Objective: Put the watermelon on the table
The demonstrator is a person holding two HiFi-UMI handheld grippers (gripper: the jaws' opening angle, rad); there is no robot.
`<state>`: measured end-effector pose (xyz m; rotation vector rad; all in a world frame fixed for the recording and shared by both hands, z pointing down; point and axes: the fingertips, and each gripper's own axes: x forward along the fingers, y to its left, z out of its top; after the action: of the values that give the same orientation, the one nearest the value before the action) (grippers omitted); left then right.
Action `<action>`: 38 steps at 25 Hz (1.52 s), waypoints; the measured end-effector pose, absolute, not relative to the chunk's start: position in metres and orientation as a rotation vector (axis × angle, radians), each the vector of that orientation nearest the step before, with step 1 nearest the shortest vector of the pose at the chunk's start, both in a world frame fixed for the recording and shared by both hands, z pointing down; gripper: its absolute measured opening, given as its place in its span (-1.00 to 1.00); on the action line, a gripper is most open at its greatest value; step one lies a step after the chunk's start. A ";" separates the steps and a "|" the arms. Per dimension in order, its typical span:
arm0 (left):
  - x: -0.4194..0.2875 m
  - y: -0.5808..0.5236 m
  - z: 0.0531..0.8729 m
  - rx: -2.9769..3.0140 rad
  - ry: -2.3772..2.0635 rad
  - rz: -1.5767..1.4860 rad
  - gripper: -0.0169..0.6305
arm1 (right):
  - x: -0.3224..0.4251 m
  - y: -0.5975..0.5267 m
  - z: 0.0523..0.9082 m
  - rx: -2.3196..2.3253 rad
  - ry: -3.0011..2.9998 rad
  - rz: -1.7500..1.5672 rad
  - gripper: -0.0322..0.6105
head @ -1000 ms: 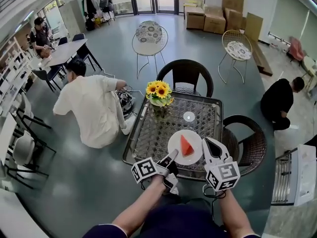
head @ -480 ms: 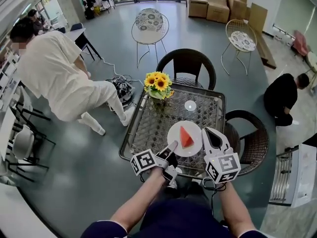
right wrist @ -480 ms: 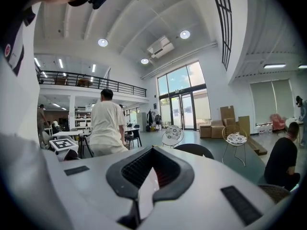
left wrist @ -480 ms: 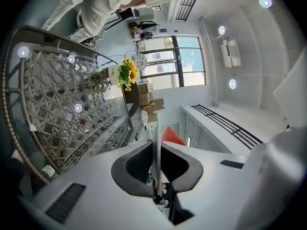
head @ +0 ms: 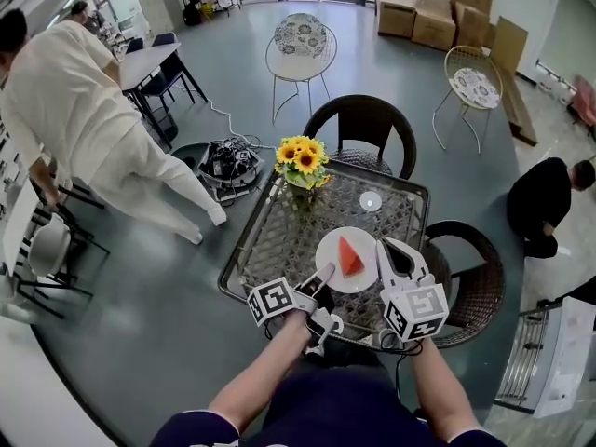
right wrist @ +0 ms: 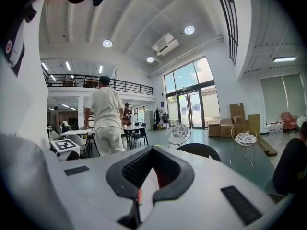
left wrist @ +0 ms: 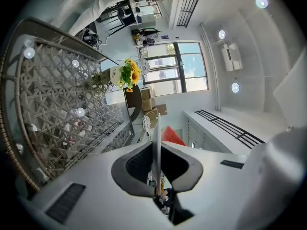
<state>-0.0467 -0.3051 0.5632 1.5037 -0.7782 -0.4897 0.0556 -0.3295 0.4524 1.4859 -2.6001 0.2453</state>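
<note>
Since a second ago, the person in pale clothes (head: 84, 110) has risen from a crouch beside the table and now stands bent over at the left edge. The plate and both tongs sit slightly further in over the glass.

Head view: a square glass-topped wicker table (head: 279, 240) holds a bunch of sunflowers (head: 300, 159) at its far side. Above its near half is a white plate (head: 328, 250) with a red watermelon slice (head: 350, 255) at its middle. The left gripper (head: 321, 276) clamps the plate's near-left rim and the right gripper (head: 389, 254) clamps its right rim, so the slice lies between the two. Whether the plate touches the glass cannot be told.

Left gripper view: the left gripper (left wrist: 156, 164) has its jaws pinched on the white plate (left wrist: 156, 143), seen edge-on as a thin pale line. The watermelon slice (left wrist: 171, 135) shows just beyond the jaws, to the right of that line. The table (left wrist: 62, 104) fills the left side, with the sunflowers (left wrist: 129, 73) further off.

Right gripper view: the right gripper (right wrist: 151, 176) is clenched on the rim of the white plate (right wrist: 149, 188). The person in pale clothes (right wrist: 106, 114) stands in the hall behind.
</note>
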 end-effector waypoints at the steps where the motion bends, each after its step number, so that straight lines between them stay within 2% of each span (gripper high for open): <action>1: -0.045 -0.306 0.565 1.501 -0.784 -0.486 -0.88 | 0.057 -0.331 0.453 1.481 -2.602 0.247 -0.89; 38: -0.010 -0.393 0.754 1.379 -0.918 -0.309 -0.88 | 0.126 -0.386 0.573 1.483 -2.392 0.485 -0.89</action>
<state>-0.0095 -0.3925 0.7544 1.3792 -0.9181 -0.3088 0.1259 -0.3864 0.5734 1.4834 -2.3923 0.4846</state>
